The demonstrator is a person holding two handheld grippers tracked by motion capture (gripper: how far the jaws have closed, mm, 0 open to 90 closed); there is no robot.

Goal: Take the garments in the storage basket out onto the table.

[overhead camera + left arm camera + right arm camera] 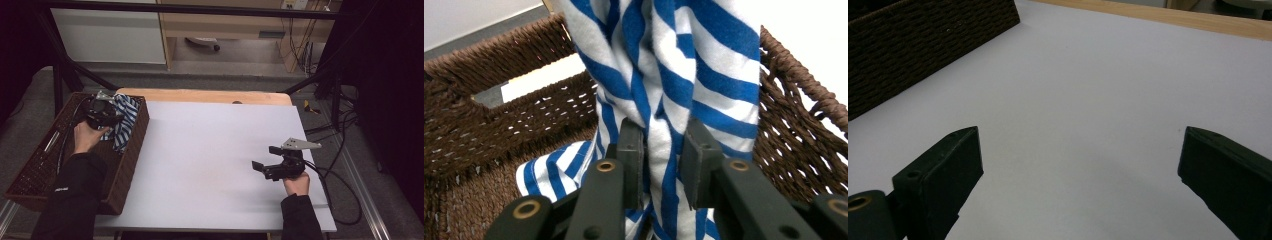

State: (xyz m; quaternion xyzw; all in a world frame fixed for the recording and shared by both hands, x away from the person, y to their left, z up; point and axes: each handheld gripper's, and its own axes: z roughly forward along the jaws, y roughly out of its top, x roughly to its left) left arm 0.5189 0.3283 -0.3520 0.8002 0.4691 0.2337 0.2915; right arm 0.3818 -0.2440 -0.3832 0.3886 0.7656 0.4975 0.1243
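A blue-and-white striped cloth (125, 120) hangs over the far right corner of a brown wicker basket (134, 150) at the table's left. My left gripper (111, 119) sits inside the basket, shut on the cloth. In the left gripper view a bunched fold of the cloth (704, 65) is pinched between the two pads of the left gripper (663, 145), with the basket wall (484, 130) behind. My right gripper (265, 158) hovers over the white table top (210, 135) at the right, open with nothing between its jaws (1080, 165).
The basket's side (923, 50) shows at the upper left of the right gripper view. A wooden strip (200, 95) runs along the table's far edge. Cables (345, 165) trail off the right edge, and black frame bars (65, 70) stand behind the basket.
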